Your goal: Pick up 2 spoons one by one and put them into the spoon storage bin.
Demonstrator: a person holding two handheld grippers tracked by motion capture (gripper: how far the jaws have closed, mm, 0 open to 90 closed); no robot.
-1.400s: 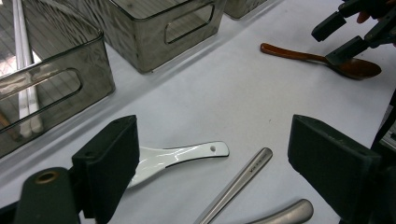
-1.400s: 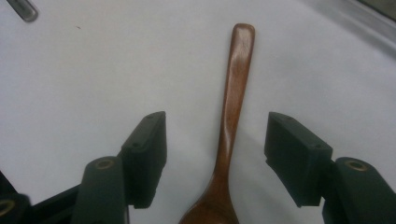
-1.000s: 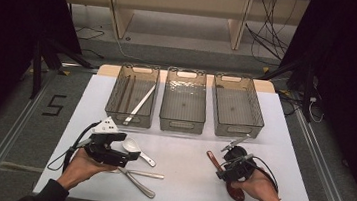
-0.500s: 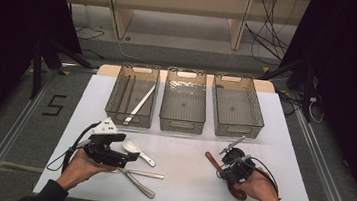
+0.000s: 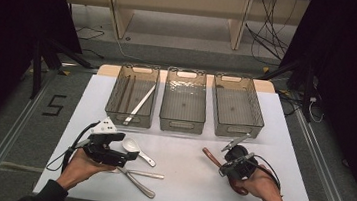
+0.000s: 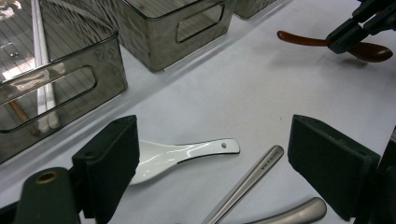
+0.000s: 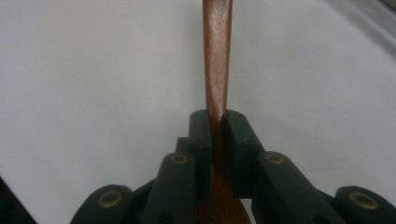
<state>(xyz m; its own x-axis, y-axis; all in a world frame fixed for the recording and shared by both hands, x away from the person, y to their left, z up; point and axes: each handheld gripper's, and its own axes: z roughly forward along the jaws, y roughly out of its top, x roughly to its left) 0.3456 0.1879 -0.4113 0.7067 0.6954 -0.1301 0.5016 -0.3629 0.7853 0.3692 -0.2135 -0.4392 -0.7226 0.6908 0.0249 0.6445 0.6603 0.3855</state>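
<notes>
1. Wooden spoon [image 7: 217, 56] sits pinched between my right gripper [image 7: 217, 133] pads, which have just been closing on its handle; bowel end lies back toward my palm, handle running ahead on the table [image 5: 183, 179].
2. Best lift straight, keep it level so the spoon doesn't pivot in the narrow grip.
3. My left gripper [image 6: 212, 161] is spread wide, holding nothing; white spoon [image 6: 180, 154] between its pads.
4. Count: three bins [image 5: 184, 101], one white spoon, two metal handles [image 6: 252, 179], one wooden spoon.
</notes>
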